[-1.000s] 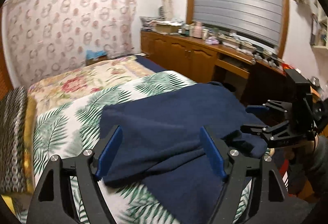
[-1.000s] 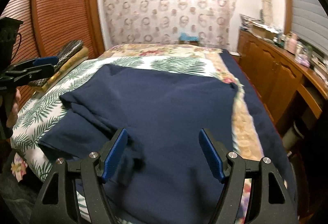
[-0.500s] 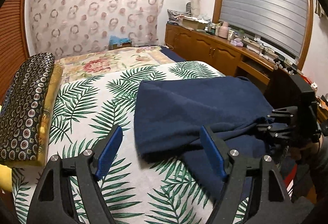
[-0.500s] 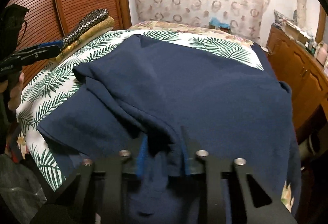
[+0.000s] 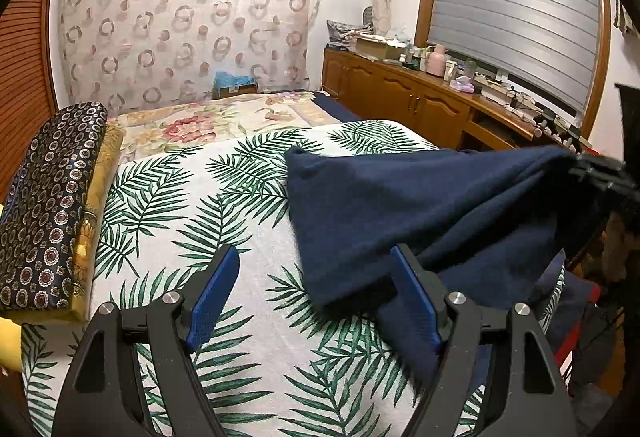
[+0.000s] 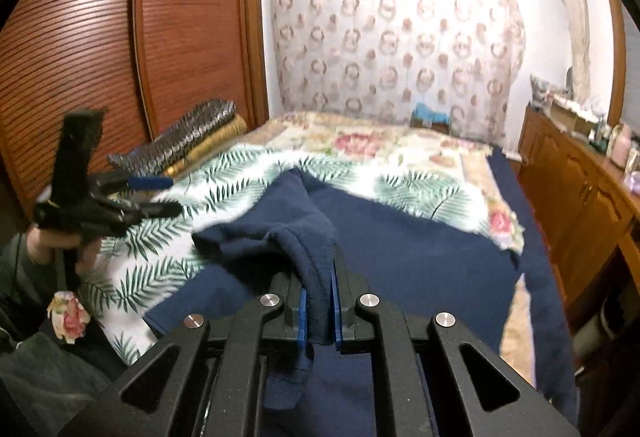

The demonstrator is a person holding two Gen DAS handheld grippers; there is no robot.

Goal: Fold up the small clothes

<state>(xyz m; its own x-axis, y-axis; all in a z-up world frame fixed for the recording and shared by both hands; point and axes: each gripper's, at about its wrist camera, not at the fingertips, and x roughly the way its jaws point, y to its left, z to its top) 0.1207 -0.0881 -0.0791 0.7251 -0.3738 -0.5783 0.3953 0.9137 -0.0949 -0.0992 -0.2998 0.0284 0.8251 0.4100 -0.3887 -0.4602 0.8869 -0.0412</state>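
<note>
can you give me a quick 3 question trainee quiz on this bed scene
1. True or false: the right claw is shut on the navy garment.
2. What lies between the left claw's blue pads? A) navy cloth B) nothing but the palm-leaf sheet beyond C) a pillow
3. Fill in: the patterned dark cushion lies at the bed's ____ edge in the left wrist view.

Key: 1 true; 2 B; 3 left

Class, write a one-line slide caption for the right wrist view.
Right gripper shut on a navy garment, lifting a fold off the bed.
</note>
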